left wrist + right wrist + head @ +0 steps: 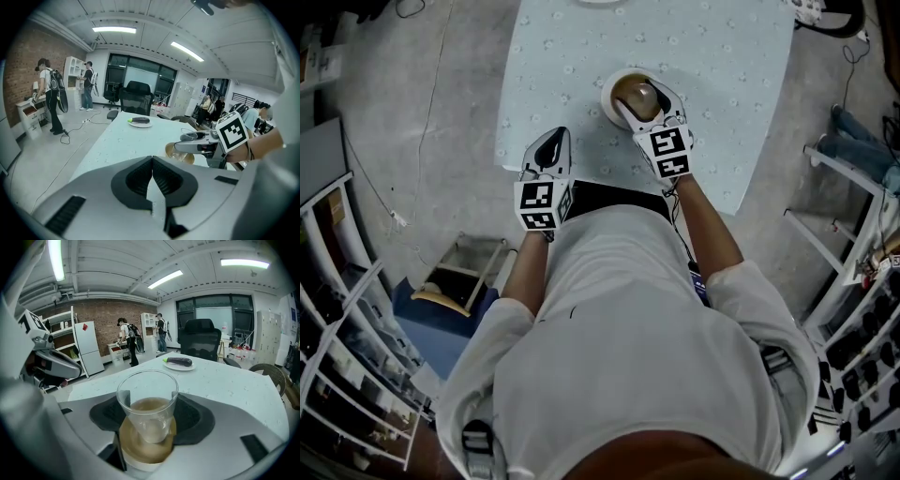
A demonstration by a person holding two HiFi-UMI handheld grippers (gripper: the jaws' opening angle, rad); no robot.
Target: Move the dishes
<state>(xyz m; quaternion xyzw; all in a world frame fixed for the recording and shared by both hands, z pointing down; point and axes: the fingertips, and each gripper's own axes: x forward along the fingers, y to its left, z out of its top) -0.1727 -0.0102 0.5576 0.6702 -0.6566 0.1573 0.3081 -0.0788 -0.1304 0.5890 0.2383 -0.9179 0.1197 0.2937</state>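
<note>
A clear glass (146, 401) stands inside a white bowl (140, 453) with a brown inside, near the front of the pale blue table (722, 75). My right gripper (147, 411) reaches over the bowl (619, 89), one jaw on each side of the glass, and the dark pads (190, 416) lie against the glass's sides. Left of it my left gripper (551, 148) hovers at the table's front edge. Its jaws meet with nothing between them (152, 164). The left gripper view shows the right gripper (185, 143) over the bowl (180, 158).
A white plate with an eggplant (179, 363) lies at the table's far end, before a black office chair (136, 96). A wooden stool (459, 277) stands on the floor to my left. Shelving (337, 309) lines both sides. People stand by the back wall (49, 96).
</note>
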